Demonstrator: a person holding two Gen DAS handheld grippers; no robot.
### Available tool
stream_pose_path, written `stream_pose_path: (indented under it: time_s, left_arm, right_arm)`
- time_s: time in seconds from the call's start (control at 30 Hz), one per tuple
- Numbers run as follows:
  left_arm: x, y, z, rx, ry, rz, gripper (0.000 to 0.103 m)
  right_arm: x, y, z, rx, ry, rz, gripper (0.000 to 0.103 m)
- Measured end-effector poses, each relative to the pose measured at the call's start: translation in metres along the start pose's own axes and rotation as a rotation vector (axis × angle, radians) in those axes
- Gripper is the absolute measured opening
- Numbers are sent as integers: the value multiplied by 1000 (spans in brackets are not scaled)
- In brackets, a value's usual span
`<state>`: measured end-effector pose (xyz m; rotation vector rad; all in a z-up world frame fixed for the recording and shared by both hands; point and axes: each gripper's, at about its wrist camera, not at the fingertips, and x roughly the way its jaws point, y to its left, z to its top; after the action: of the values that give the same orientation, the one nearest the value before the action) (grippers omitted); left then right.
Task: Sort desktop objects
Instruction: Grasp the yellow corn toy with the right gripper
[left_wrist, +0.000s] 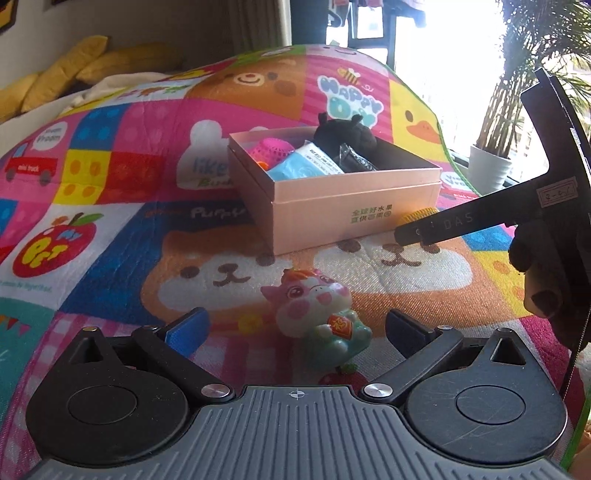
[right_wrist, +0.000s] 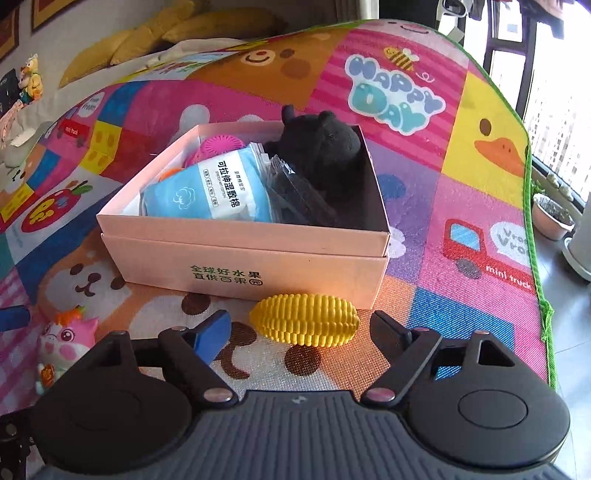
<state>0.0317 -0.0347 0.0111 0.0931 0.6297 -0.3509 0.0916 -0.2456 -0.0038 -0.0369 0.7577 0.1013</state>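
The left claw (left_wrist: 295, 328) is gaping wide at lower centre of its view, its fingers flanking but not touching a pink-and-green pig figurine (left_wrist: 320, 310) lying on the colourful play mat (left_wrist: 110, 229). The right claw (right_wrist: 301, 332) is likewise spread wide and gripping nothing, a yellow toy corn cob (right_wrist: 304, 320) lying between its fingertips just before the pink box (right_wrist: 243, 266), which is holding a black plush toy (right_wrist: 321, 147) and a blue wipes packet (right_wrist: 210, 192).

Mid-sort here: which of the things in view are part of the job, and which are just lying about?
Job: pink box; yellow corn toy before the open right claw; pig figurine before the open left claw.
Lying about: yellow cushions; potted plant; play mat.
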Motion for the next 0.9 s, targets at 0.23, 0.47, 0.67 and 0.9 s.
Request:
stream_pose_path:
  time_s: [0.23,0.47,0.67,0.9]
  left_arm:
    - [7,-10,8,-2,17,-11,103]
    - [12,-22,10,43,38,13,103]
    - [12,-8,8,28,24,132,103]
    - [8,13,4,-58,22,140,103]
  right_arm:
    - [-30,-3,-17,-26,-11,25,34]
    - [-39,-7,-28,-52,-31,0,54]
    - [-26,-10,-26,-51,-35,-20,61]
    - [-6,-11,-15,-92,-42,-98,64]
